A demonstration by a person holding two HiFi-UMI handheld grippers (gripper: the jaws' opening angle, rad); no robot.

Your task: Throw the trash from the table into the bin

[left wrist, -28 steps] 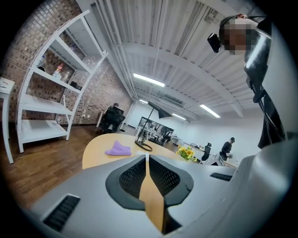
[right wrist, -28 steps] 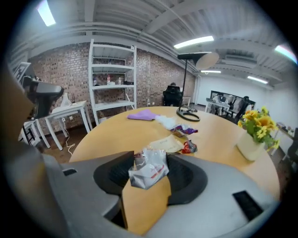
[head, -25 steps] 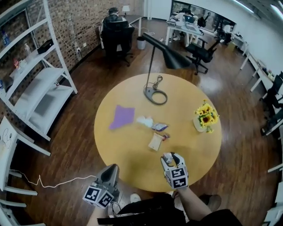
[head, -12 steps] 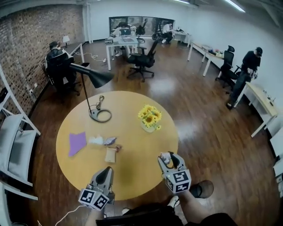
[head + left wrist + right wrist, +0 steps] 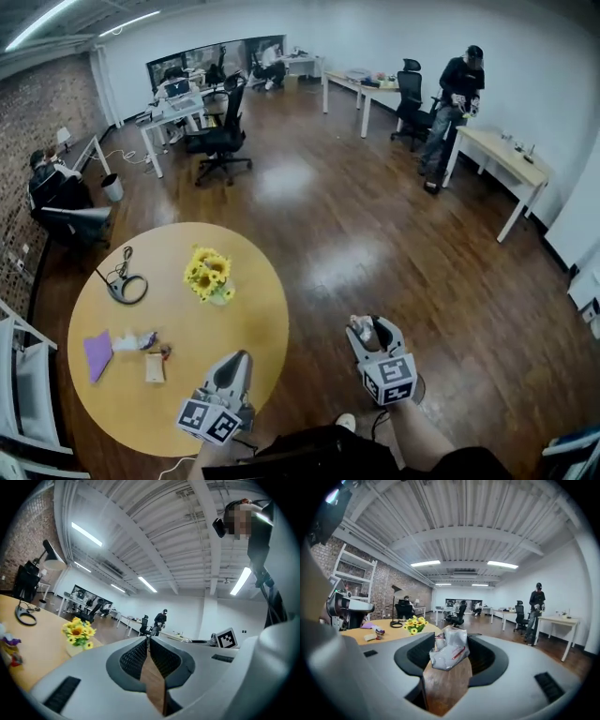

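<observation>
My right gripper (image 5: 370,330) hangs over the wooden floor, right of the round yellow table (image 5: 253,319). It is shut on a crumpled clear plastic wrapper (image 5: 449,649) with red print, which sticks up between its jaws. My left gripper (image 5: 230,373) is shut and empty at the table's near right edge; its jaws touch in the left gripper view (image 5: 149,644). More trash lies on the table's left side: a purple paper (image 5: 97,354), a white crumpled scrap (image 5: 127,343), a small shiny wrapper (image 5: 150,339) and a beige packet (image 5: 155,367).
A vase of yellow flowers (image 5: 208,274) and a black desk lamp (image 5: 82,217) stand on the table. Wooden floor (image 5: 394,234) stretches ahead and to the right. Office chairs (image 5: 220,141), desks (image 5: 506,155) and a standing person (image 5: 455,94) are further off.
The head view has swung right, so the table slid from the centre to the lower left. Both grippers moved off the tabletop toward the floor side. The right one keeps the wrapper.
</observation>
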